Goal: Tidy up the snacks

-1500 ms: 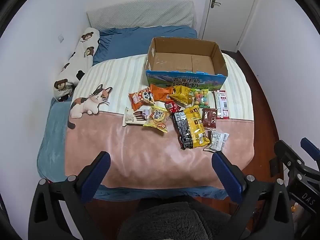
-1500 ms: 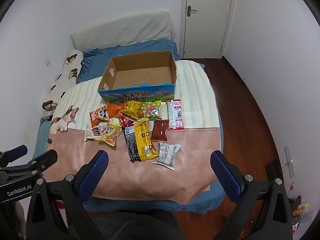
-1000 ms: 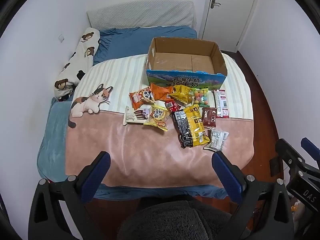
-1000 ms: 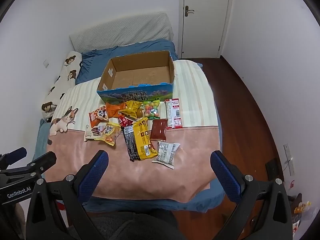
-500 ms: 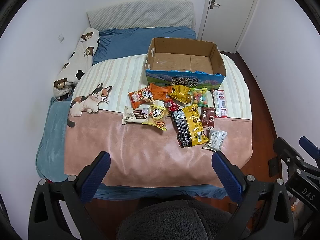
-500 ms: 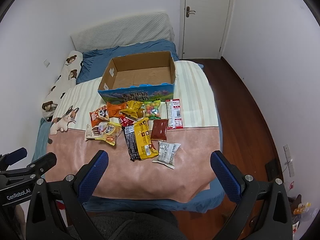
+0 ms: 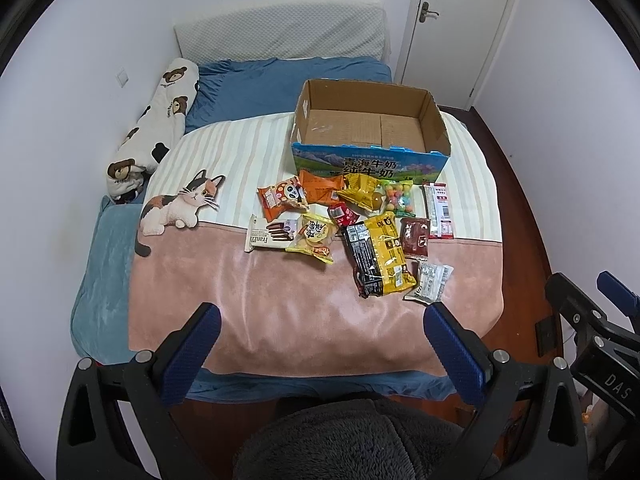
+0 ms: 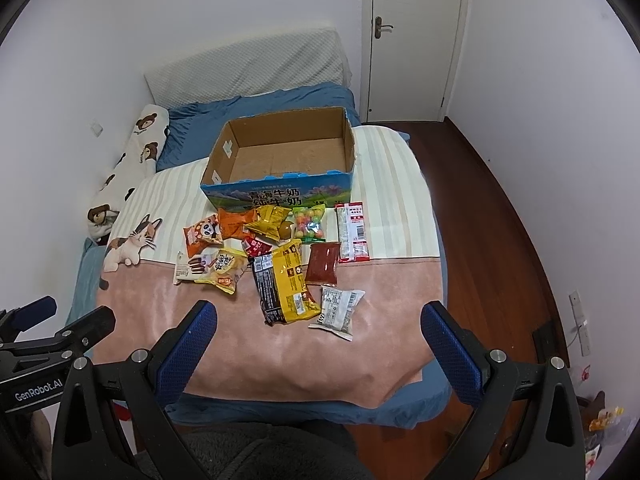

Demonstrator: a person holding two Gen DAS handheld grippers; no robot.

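Observation:
Several snack packets lie in a loose pile on the bed, just in front of an open, empty cardboard box (image 7: 368, 128) (image 8: 288, 152) with a blue printed front. Among them are a large yellow-and-black bag (image 7: 378, 258) (image 8: 284, 280), a white wafer pack (image 7: 266, 236), an orange panda packet (image 8: 202, 232), a dark red pouch (image 8: 322, 266) and a grey sachet (image 7: 430, 280) (image 8: 336, 310). My left gripper (image 7: 320, 340) and right gripper (image 8: 318, 336) both hover open near the foot of the bed, well short of the pile, holding nothing.
A pink and cream striped blanket (image 7: 256, 300) with a cat picture (image 7: 180, 204) covers the bed. A bear-print bolster (image 7: 156, 132) lies along the left wall. Wooden floor (image 8: 480, 208) runs along the right side to a closed white door (image 8: 416, 40).
Both views have shifted only slightly; the snacks and box lie where they were, and both grippers have stayed open.

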